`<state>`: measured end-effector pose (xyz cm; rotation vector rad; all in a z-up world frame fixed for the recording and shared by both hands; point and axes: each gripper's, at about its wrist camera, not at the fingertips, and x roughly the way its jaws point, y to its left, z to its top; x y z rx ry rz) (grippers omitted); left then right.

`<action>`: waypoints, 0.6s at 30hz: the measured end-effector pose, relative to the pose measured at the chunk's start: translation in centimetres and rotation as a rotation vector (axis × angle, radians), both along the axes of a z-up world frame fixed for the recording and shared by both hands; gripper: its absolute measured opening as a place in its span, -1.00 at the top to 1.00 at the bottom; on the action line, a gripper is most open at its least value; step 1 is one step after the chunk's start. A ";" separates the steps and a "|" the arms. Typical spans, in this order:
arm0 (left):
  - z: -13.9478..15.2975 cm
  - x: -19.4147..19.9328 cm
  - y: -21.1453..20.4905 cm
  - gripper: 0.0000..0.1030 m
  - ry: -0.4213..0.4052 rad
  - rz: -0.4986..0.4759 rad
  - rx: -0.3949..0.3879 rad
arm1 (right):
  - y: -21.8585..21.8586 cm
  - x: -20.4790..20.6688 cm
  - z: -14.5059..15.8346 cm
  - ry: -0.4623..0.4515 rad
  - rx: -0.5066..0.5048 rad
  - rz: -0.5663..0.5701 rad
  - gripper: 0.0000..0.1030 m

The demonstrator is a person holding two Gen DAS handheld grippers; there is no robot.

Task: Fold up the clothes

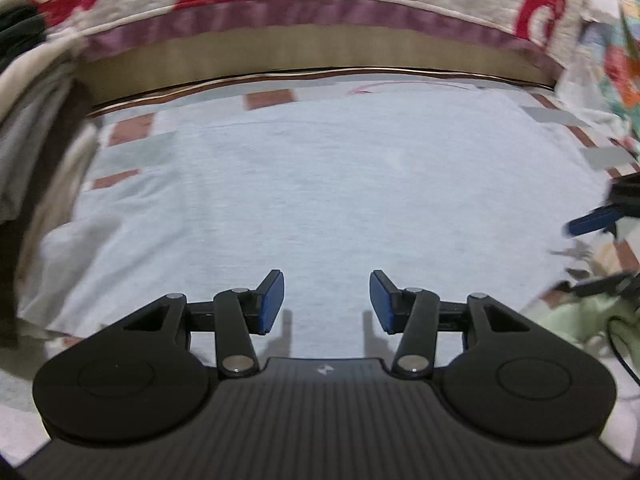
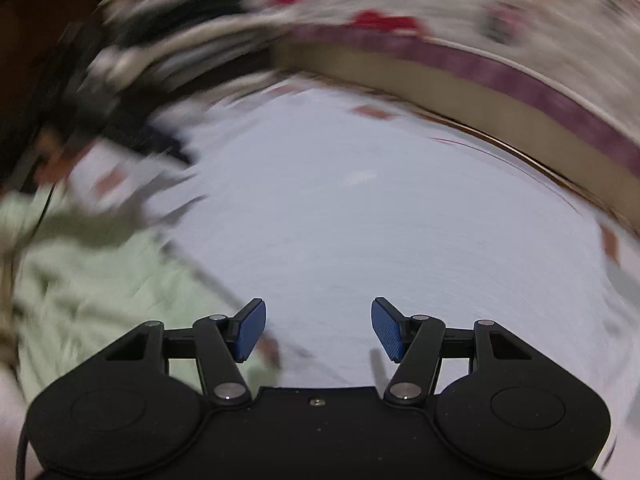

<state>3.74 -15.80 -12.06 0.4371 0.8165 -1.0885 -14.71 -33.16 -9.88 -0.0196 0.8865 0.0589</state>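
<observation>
Both claws, left claw [image 1: 327,302] and right claw [image 2: 319,330], part-open, empty above pale garment [image 1: 328,200].

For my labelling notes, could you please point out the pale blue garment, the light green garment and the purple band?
Pale blue garment [image 1: 320,184], left wrist view, flat middle of the cloth.
Light green garment [image 2: 92,280], right wrist view, crumpled middle.
Purple band [image 1: 280,16], left wrist view, its central stretch.

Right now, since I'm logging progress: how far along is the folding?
The pale blue garment lies spread flat on the bed. Both the left claw and right claw are open and empty. Its folding and the crumpled pale green garment remain.
</observation>
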 end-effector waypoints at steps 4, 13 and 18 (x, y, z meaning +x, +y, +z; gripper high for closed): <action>-0.2 -0.8 0.3 0.09 0.025 -0.012 -0.009 | 3.2 1.9 -2.0 0.080 -0.179 0.112 -0.22; -0.9 -2.4 1.5 0.09 0.196 -0.213 -0.140 | 3.2 2.0 -1.9 0.159 -0.179 0.081 -0.02; -1.4 -4.2 0.7 0.10 0.155 -0.255 -0.094 | 4.9 2.7 -1.5 0.122 -0.289 0.106 0.41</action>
